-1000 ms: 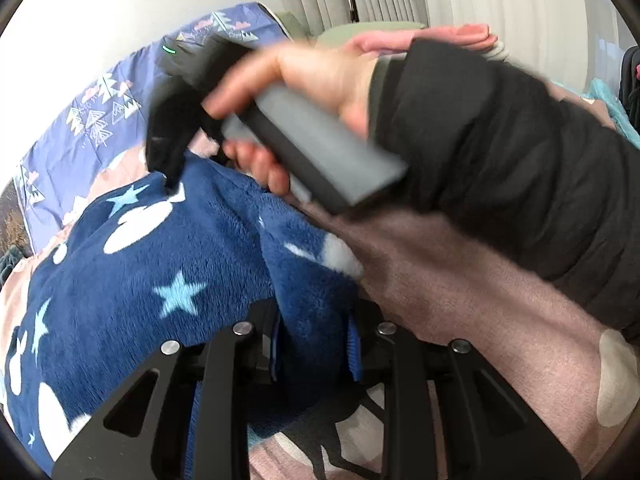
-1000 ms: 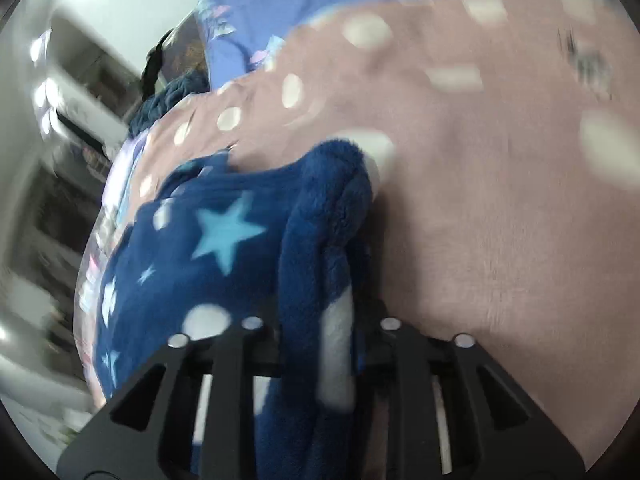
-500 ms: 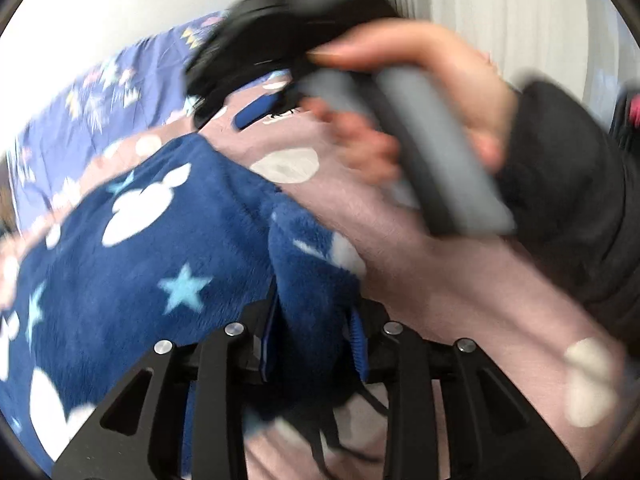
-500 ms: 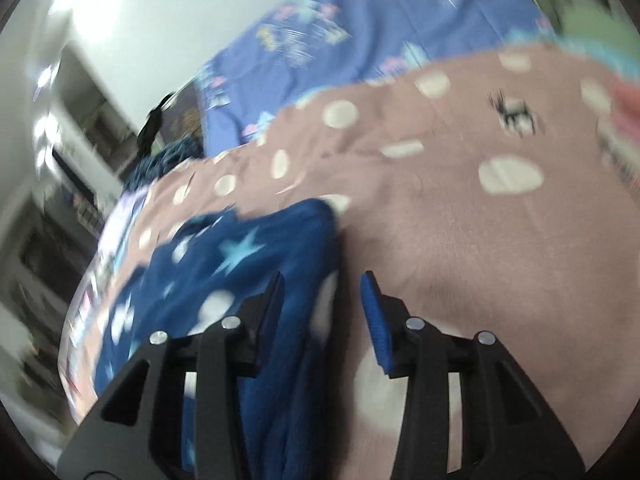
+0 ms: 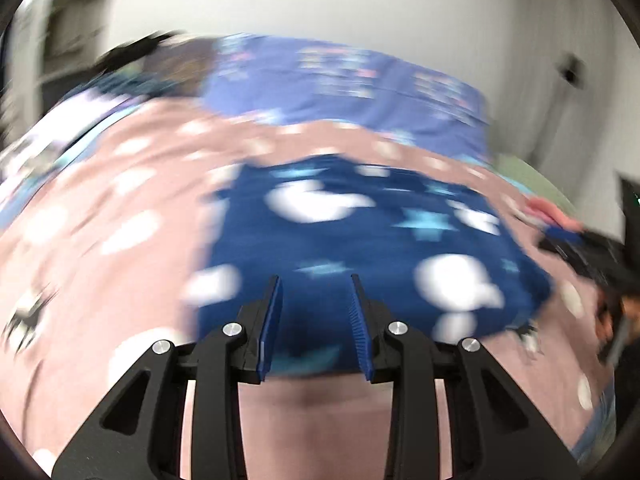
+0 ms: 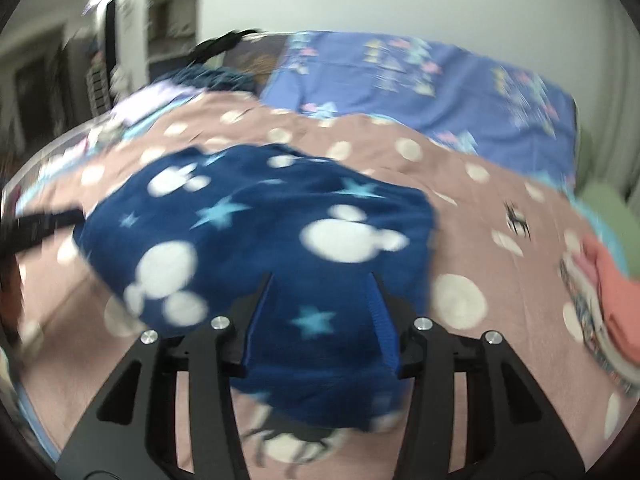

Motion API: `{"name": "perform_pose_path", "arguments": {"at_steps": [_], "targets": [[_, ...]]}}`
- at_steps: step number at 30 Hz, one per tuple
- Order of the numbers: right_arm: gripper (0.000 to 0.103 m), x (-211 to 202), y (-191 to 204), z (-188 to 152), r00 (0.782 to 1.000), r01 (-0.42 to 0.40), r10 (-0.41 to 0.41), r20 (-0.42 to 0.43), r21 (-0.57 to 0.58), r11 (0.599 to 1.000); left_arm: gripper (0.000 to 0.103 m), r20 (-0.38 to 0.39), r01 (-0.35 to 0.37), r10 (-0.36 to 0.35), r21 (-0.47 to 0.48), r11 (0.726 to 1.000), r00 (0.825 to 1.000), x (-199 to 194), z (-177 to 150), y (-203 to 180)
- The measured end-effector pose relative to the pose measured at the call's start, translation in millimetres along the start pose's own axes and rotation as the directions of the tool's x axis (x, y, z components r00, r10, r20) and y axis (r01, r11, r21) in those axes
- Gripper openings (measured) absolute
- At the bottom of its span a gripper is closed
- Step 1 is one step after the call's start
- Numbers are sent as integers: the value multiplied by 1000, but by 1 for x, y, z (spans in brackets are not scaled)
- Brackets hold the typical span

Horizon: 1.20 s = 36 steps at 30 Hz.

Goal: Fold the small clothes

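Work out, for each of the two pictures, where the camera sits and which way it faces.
Left wrist: on the left gripper, jaws open, looking along its fingers over the navy fleece garment towards the wall; the right gripper shows at the right edge.
Right wrist: on the right gripper, jaws open, over that garment.
Shared: garment, pink spotted bedcover, blue sheet.

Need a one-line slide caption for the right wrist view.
Open right tongs poised over the navy star-and-mouse-print fleece garment lying on the pink polka-dot bedspread.
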State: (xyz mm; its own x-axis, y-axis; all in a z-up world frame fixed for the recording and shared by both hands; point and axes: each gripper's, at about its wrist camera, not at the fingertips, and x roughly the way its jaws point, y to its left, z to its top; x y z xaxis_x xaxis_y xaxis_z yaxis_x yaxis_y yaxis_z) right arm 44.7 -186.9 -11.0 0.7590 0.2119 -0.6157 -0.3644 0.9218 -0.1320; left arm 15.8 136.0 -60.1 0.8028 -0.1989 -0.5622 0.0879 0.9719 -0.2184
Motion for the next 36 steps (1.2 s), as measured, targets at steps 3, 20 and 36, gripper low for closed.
{"name": "perform_pose_path", "arguments": {"at_steps": [3, 20, 36], "targets": [[51, 0, 53, 3, 1000, -20, 23, 21, -131, 991, 29, -10, 3, -4, -105, 994, 1000, -9, -6, 57], [57, 25, 176, 10, 988, -149, 138, -62, -234, 961, 52, -149, 315, -321, -64, 947, 935, 63, 6, 63], [62, 25, 226, -1, 994, -106, 107, -21, -388, 915, 9, -134, 323, -341, -136, 937, 931, 48, -19, 82]]}}
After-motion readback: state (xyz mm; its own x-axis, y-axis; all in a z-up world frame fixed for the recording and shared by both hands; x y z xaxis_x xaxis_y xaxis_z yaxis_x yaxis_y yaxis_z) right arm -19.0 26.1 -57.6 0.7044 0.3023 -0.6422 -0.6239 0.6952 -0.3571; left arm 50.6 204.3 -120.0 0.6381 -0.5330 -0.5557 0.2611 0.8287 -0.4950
